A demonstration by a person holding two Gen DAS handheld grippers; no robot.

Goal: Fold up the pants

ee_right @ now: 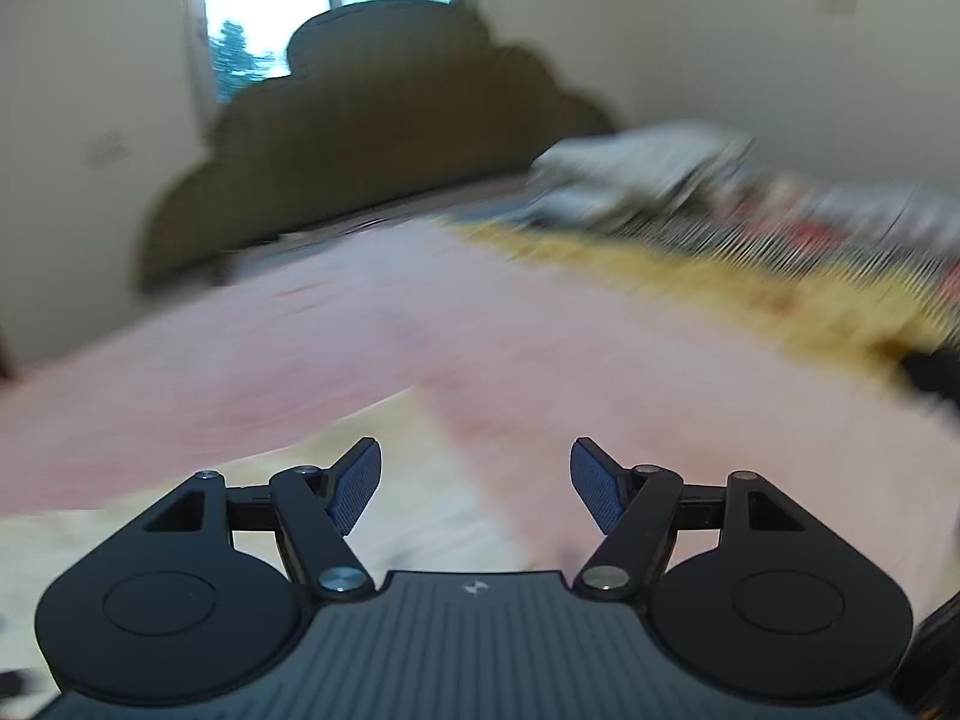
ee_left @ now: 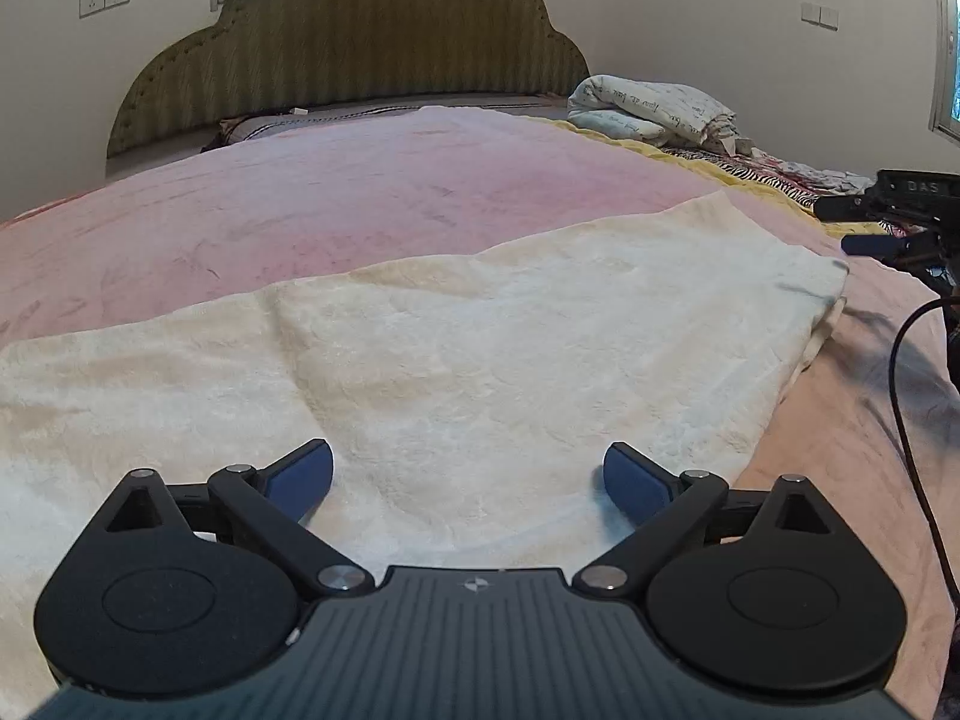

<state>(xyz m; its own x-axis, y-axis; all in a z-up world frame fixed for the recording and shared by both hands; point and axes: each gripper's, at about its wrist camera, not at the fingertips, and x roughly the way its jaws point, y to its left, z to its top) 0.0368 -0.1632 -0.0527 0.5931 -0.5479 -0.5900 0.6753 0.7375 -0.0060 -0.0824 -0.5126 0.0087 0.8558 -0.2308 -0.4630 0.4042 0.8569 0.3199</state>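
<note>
The cream fleece pants (ee_left: 480,336) lie flat and wide on the pink bedspread (ee_left: 300,192). My left gripper (ee_left: 468,480) is open, low over the near part of the pants, holding nothing. The right gripper shows at the right edge of the left wrist view (ee_left: 888,222), past the pants' right end. In the blurred right wrist view my right gripper (ee_right: 475,483) is open and empty above the pants' right edge (ee_right: 384,456), where cream cloth meets the pink bedspread (ee_right: 600,360).
A green scalloped headboard (ee_left: 360,42) stands at the far end. Folded printed bedding (ee_left: 654,108) and a yellow-edged zebra-pattern cloth (ee_left: 750,171) lie at the far right. A black cable (ee_left: 900,396) hangs at the right edge.
</note>
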